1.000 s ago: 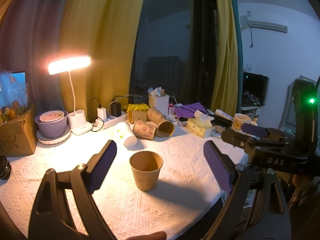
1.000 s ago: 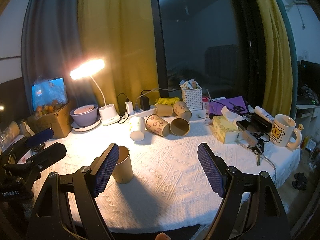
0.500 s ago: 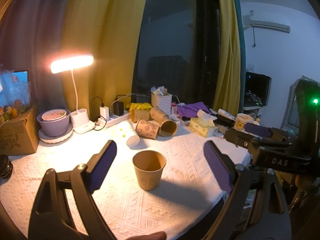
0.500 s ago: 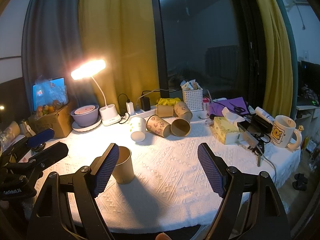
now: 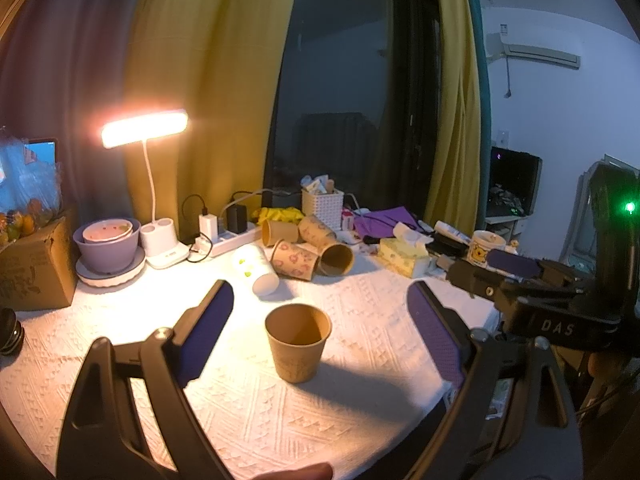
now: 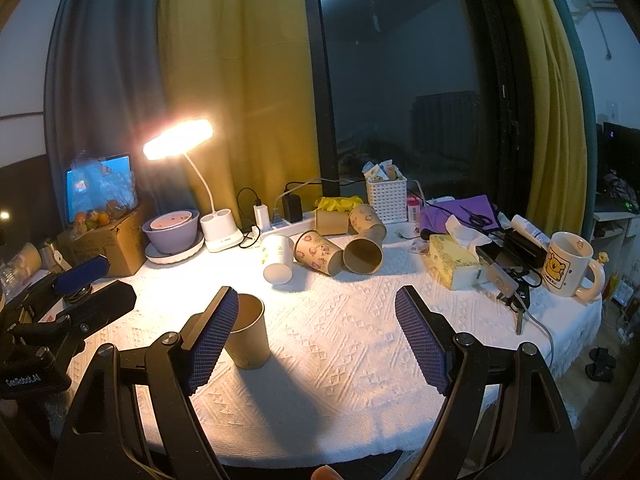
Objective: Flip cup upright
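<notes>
A brown paper cup (image 5: 298, 342) stands upright on the white tablecloth (image 5: 360, 380), mouth up, between and just beyond the tips of my open, empty left gripper (image 5: 320, 320). In the right wrist view the same cup (image 6: 248, 334) stands partly behind my left finger pad. My right gripper (image 6: 316, 326) is open and empty over the cloth. Several more paper cups lie on their sides further back: a white one (image 6: 277, 258), a patterned one (image 6: 318, 252) and a brown one (image 6: 364, 248).
A lit desk lamp (image 6: 178, 144), a purple bowl on a plate (image 6: 172, 230), a power strip (image 6: 280, 224), a white basket (image 6: 386, 198), a tissue box (image 6: 452, 260) and a bear mug (image 6: 568, 262) crowd the table's back and right. A cardboard box (image 5: 30, 268) stands left.
The left gripper view has shifted slightly, so the upright cup sits a little more to the right. Both grippers stay open. The cup has not moved on the cloth.
</notes>
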{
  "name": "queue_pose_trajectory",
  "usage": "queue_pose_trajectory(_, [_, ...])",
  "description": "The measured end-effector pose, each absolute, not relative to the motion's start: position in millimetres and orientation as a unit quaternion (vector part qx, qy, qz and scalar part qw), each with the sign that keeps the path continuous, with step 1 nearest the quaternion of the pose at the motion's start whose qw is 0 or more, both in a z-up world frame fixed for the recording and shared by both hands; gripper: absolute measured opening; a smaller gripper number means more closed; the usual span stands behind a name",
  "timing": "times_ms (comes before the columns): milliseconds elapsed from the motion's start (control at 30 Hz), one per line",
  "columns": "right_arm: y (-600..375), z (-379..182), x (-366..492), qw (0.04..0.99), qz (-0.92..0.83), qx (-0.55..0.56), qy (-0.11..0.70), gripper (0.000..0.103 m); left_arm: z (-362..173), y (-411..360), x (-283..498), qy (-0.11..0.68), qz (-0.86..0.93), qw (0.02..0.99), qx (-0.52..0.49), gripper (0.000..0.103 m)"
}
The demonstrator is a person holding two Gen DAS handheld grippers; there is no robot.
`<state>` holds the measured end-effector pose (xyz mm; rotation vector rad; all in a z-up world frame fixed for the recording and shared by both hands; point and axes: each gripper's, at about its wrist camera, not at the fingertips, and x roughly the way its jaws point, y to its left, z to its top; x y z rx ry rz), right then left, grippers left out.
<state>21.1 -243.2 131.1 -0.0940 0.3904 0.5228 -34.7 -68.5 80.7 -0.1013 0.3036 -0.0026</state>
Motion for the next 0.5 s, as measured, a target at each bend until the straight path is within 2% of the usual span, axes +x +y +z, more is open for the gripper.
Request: queue_pose_trajectory(500, [-242.0, 130.1, 22.5, 0.945, 0.257, -0.049, 0.195, 0.083, 83.0, -66.7, -36.9, 0.142, -0.001, 0.989, -0.035, 0.089])
